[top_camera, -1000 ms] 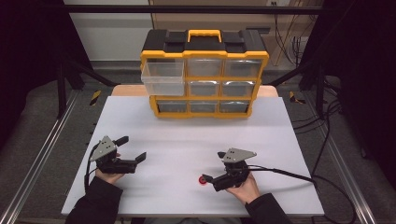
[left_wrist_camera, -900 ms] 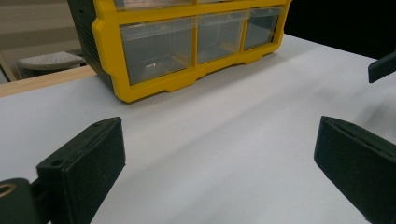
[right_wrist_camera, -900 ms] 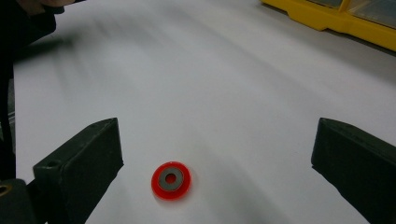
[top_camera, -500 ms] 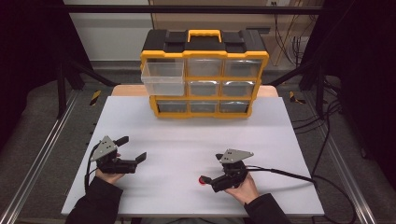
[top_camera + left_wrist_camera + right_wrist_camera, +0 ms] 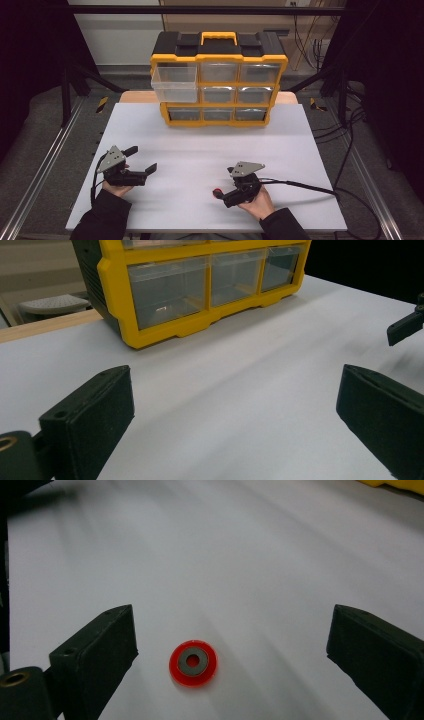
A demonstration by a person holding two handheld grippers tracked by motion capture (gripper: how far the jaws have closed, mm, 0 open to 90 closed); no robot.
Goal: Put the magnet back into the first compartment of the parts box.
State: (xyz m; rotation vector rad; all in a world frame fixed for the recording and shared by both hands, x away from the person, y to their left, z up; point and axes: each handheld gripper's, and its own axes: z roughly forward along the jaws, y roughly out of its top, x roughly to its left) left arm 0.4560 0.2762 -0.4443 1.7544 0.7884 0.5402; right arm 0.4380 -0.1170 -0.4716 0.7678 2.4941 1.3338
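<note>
Barely anything shifts: right gripper [image 5: 232, 645] still hovers, jaws wide, red disc [image 5: 193, 662] low centre between them, nearer the left jaw. Left gripper [image 5: 142, 160] idles wide too.

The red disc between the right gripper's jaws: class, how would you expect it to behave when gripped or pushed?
The red disc lies flat on the white table, so it will probably slide, not roll. It looks thin and low, so the open right gripper may struggle to catch its edge. It seems rigid and light, with a grey ring at its centre.
</note>
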